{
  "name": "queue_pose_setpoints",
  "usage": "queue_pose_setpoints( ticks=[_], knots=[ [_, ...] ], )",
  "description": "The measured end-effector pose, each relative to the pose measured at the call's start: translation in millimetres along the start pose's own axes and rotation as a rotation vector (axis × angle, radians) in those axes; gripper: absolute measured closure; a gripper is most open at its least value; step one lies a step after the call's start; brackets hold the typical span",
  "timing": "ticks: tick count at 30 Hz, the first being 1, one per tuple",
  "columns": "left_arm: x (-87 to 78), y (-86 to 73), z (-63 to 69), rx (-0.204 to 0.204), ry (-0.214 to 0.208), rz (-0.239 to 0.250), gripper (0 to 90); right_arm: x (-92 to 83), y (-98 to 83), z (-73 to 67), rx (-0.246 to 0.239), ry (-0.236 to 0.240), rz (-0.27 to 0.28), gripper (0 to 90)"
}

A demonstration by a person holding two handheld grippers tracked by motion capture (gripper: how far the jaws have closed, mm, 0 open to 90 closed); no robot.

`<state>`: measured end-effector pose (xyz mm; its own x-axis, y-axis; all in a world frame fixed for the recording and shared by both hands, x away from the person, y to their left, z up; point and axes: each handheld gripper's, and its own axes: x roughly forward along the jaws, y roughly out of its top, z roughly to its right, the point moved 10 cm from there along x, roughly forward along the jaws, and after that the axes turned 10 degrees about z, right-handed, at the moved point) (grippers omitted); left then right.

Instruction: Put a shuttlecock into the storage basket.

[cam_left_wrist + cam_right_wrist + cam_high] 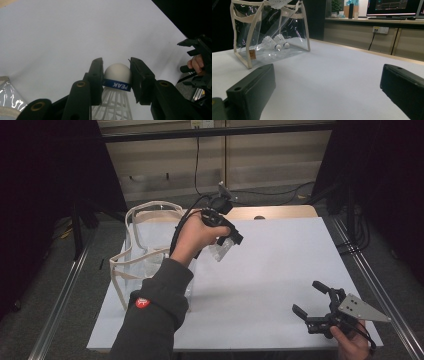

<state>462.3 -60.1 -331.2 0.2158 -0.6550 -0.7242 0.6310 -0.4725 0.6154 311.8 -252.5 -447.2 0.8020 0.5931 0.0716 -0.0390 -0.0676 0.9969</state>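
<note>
White shuttlecock with blue band; clear bag trimmed cream; white table.

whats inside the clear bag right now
Two white shuttlecocks lie on the floor of the clear bag, seen in the right gripper view. In the high view, the person's left sleeve covers part of the bag, so more could be hidden.
</note>
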Motion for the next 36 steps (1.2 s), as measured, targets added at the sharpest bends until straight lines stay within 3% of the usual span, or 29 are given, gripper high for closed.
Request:
queue_pose_setpoints(
  ticks=[12, 36],
  knots=[
    [-10.5, 4.0, -5.4, -0.011, -0.001, 0.003, 64.4, 0.8, 0.1, -0.6, 0.003, 0.001, 0.0, 0.0],
    [-33.4, 15.4, -22.7, -0.021, 0.037, 0.044, 64.4, 0.8, 0.3, -0.5, 0.005, 0.001, 0.0, 0.0]
  ],
)
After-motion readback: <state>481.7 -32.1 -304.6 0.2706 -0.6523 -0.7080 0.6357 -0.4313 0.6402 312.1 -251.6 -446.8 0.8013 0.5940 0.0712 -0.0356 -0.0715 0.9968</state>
